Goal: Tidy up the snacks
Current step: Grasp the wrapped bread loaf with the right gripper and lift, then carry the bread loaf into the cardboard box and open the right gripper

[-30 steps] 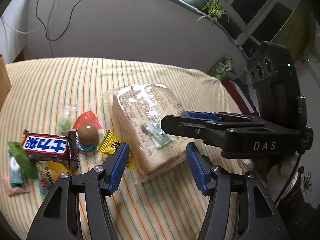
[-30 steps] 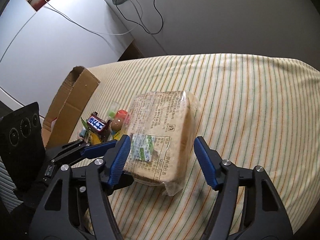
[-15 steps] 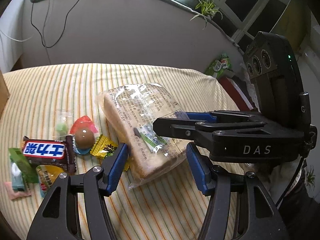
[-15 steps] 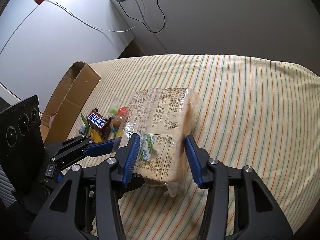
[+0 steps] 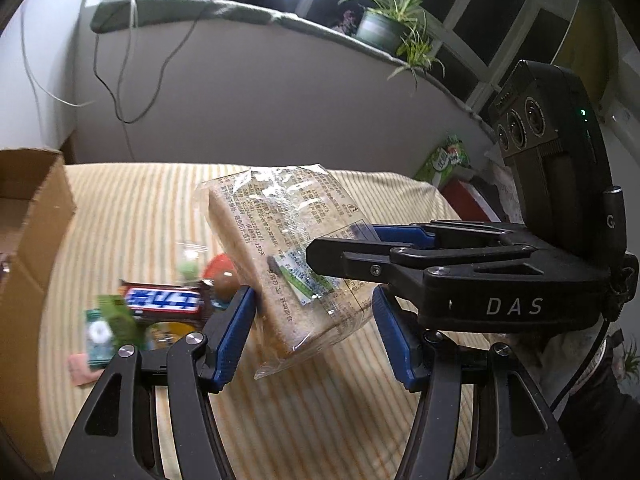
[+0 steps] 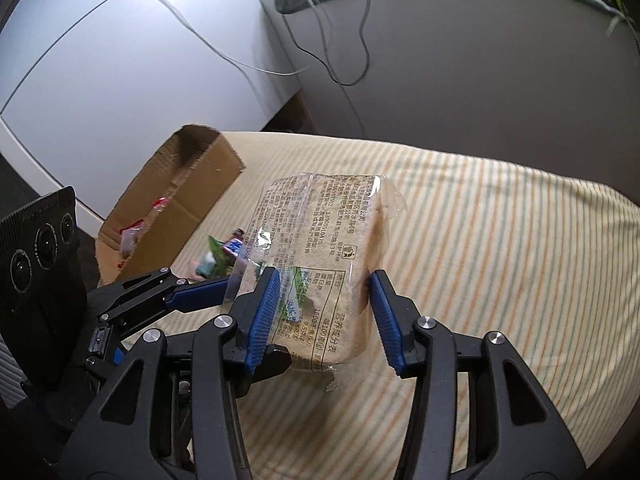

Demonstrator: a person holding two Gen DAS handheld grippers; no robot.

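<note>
Bread (image 6: 320, 256) mid-frame: soft, light, slippery bag. Squeezed gently at near end by right gripper (image 6: 324, 312). Left gripper (image 5: 312, 332) open, empty.

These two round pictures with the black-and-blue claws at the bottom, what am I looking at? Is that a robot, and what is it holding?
No robot: a person holds a clamp-like gripper in each hand, and each carries a wide-angle camera looking along its two blue-padded fingers. One picture comes from the left gripper, the other from the right gripper.

The right gripper is shut on a bagged loaf of bread, raised above the striped cloth. The left gripper is open beside the loaf, not gripping it.

On the cloth lie small snacks, somewhat blurred: a chocolate bar, a green packet and other sweets. An open cardboard box stands beside them, already holding some wrappers.
</note>
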